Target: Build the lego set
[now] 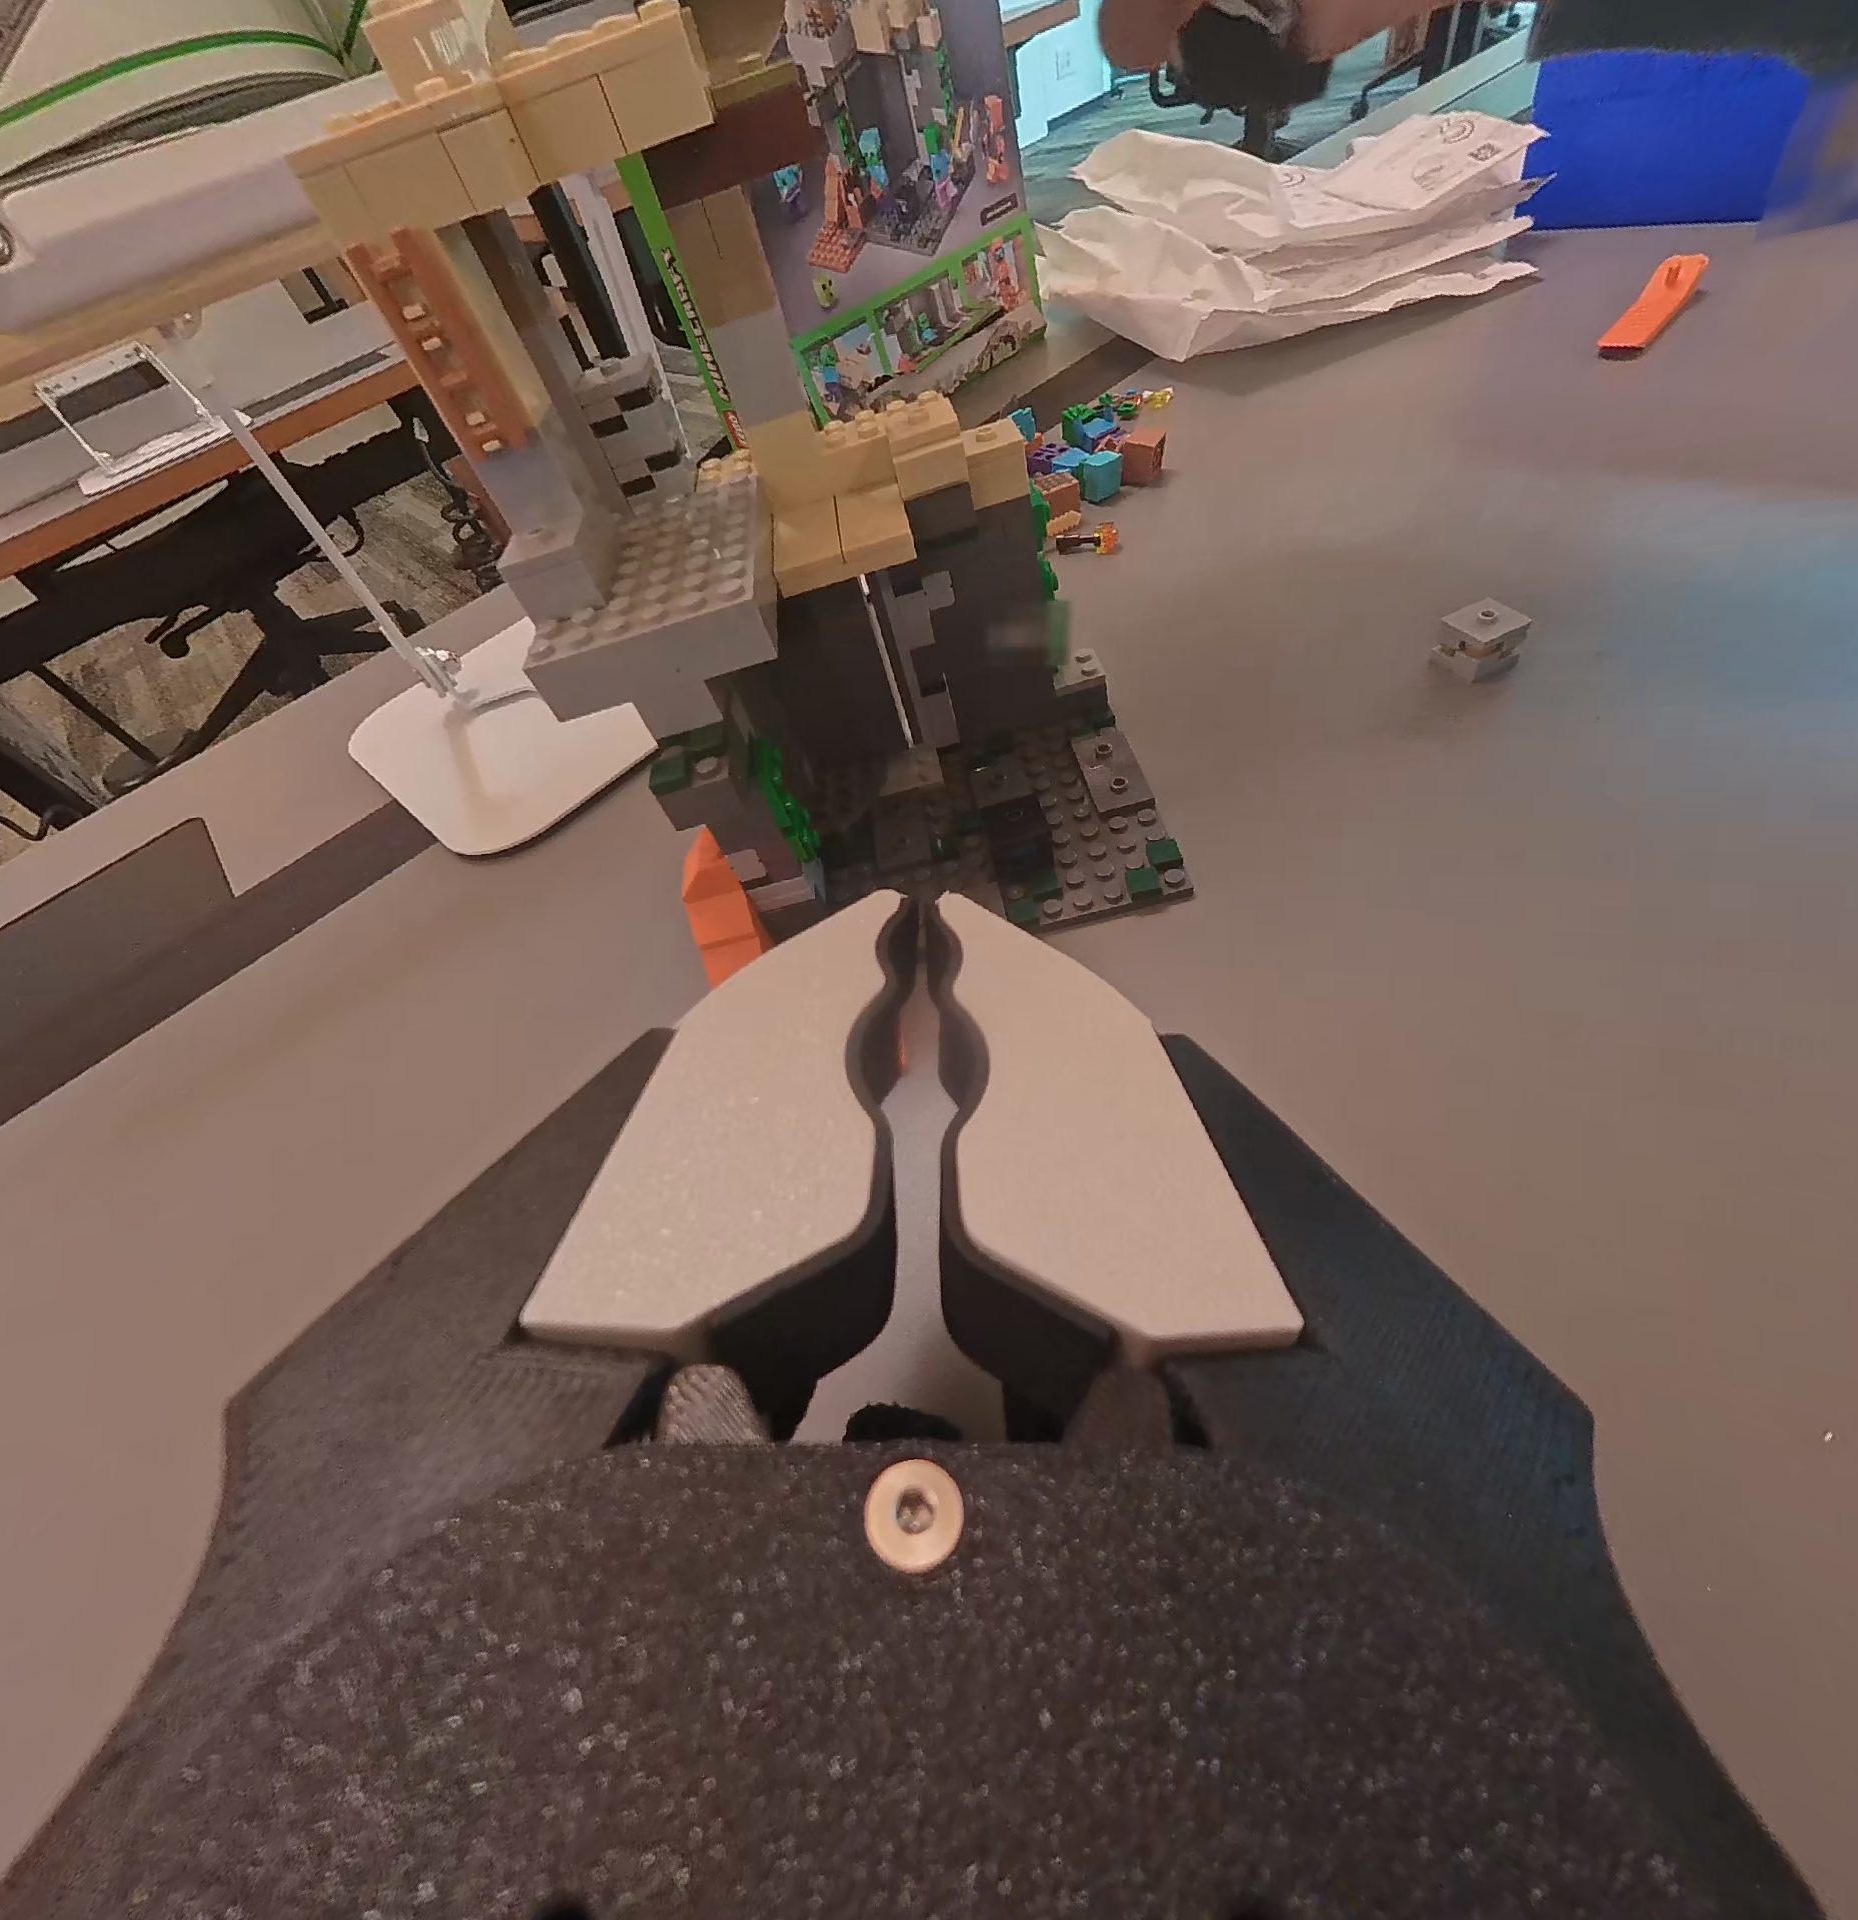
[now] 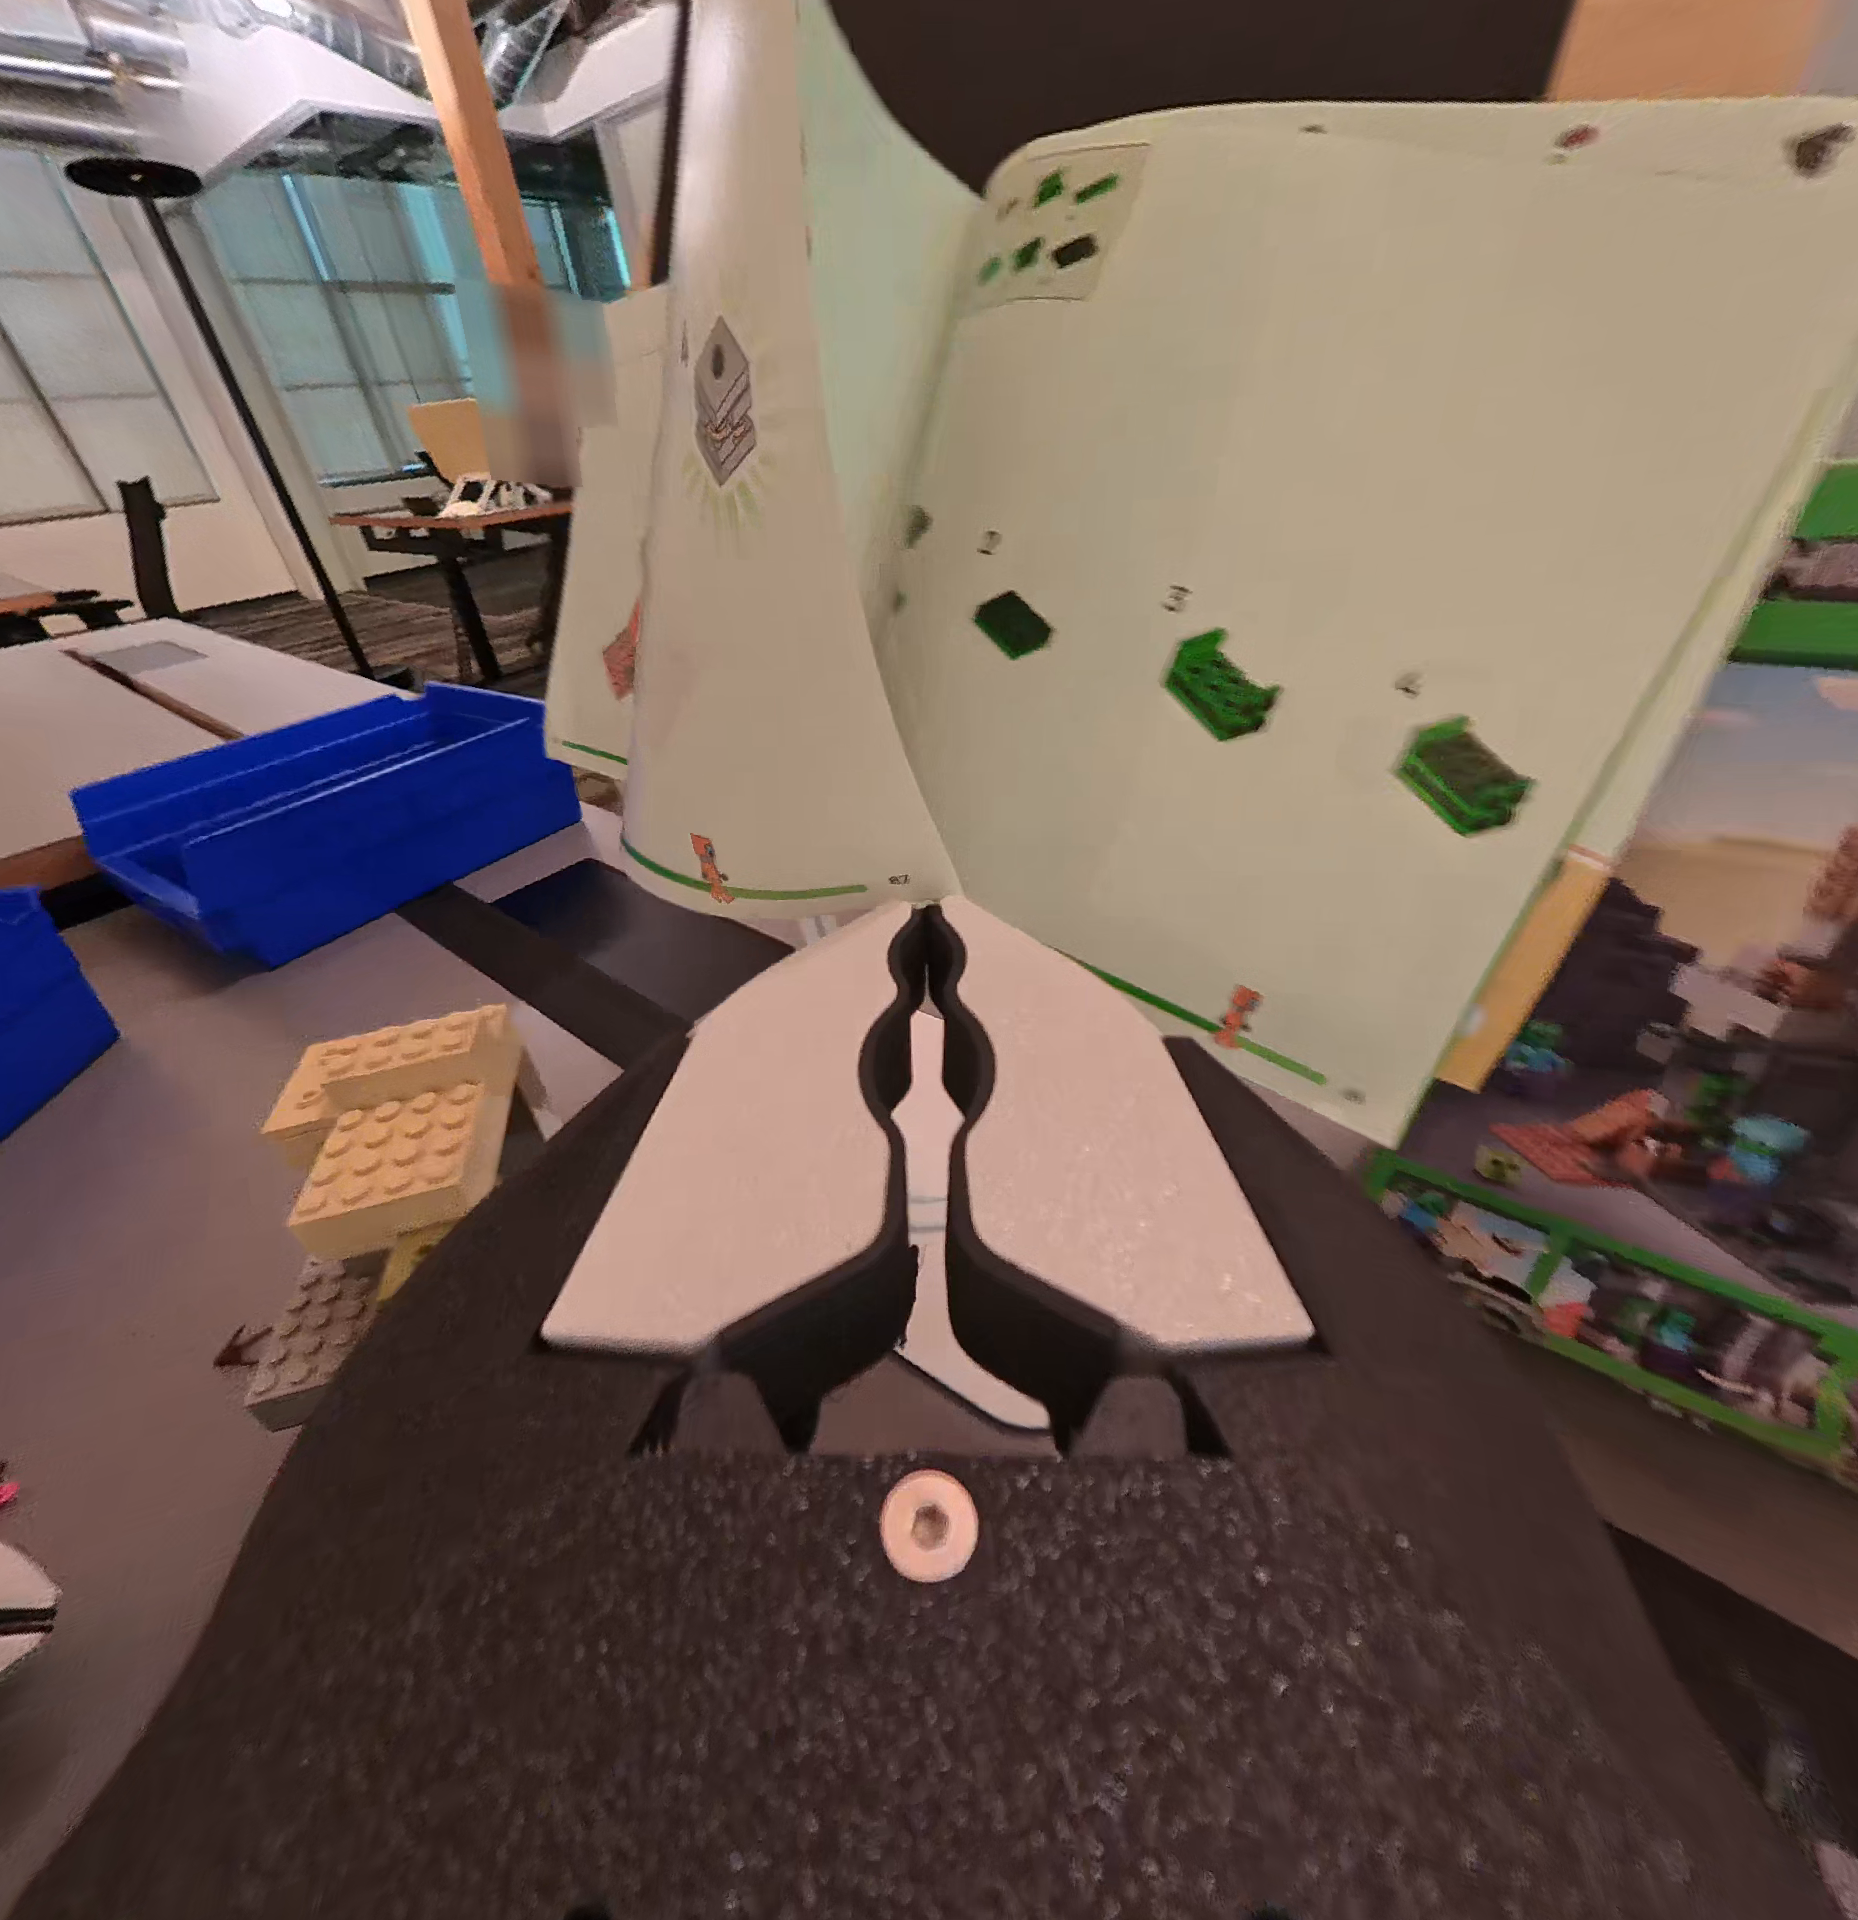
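Left wrist view — left gripper (image 1: 920,906) jaws closed, empty | right gripper (image 2: 927,912) jaws closed, pinching booklet page (image 2: 759,665)

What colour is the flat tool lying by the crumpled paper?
Orange; the brick separator shows best in the left wrist view.

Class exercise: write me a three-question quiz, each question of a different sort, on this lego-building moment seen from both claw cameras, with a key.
1. True or false: the left claw holds a brick.
2. Multiple choice: the open instruction booklet in the right wrist view shows steps with pieces that are A) green, B) red, C) yellow.
3. Short answer: which small loose piece lies alone on the grey table, right of the lego build?

Key:
1. False; it is shut with nothing between its tips.
2. A.
3. A small grey brick assembly.
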The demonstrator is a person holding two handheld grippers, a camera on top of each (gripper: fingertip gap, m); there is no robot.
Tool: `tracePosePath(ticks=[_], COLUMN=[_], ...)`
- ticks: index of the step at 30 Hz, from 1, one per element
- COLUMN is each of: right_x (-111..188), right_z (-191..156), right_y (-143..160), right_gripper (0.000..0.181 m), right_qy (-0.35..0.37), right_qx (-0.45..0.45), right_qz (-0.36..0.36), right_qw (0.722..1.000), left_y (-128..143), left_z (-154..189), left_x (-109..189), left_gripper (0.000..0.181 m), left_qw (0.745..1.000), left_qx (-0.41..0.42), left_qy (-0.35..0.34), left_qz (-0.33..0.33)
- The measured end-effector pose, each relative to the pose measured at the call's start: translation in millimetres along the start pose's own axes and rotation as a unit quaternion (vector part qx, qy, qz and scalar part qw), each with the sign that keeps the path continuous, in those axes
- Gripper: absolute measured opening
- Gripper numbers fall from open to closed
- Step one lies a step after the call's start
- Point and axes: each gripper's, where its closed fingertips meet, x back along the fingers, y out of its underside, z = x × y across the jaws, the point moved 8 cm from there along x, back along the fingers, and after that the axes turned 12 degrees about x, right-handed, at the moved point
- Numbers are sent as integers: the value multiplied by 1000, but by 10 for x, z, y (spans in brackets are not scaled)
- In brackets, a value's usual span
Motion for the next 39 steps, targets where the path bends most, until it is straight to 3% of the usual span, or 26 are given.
tracePosePath(ticks=[6, 13, 20, 28, 39], right_x=[-299, -894, -1310, -1375, -1184], right_z=[-354, -648, -789, -846, -674], right_y=[-181, -359, -356, -378, -370], right_gripper=[0, 0, 0, 0, 0], right_qy=[-60, -134, -149, -149, -132], right_qx=[42, 101, 135, 136, 130], right_qz=[6, -40, -88, -92, -90], right_qw=[997, 985, 975, 975, 979], left_y=[-1, -1, -2, -1, -1], left_z=[-2, -7, -12, -12, -8], left_x=[1, 1, 0, -2, -6], left_gripper=[1, 0, 1, 1, 1], left_qw=[1000, 1000, 1000, 1000, 1000], left_qx=[1, 3, 6, 6, 6], left_qy=[0, 0, 1, 1, 0], left_qz=[0, 1, 1, 1, 1])
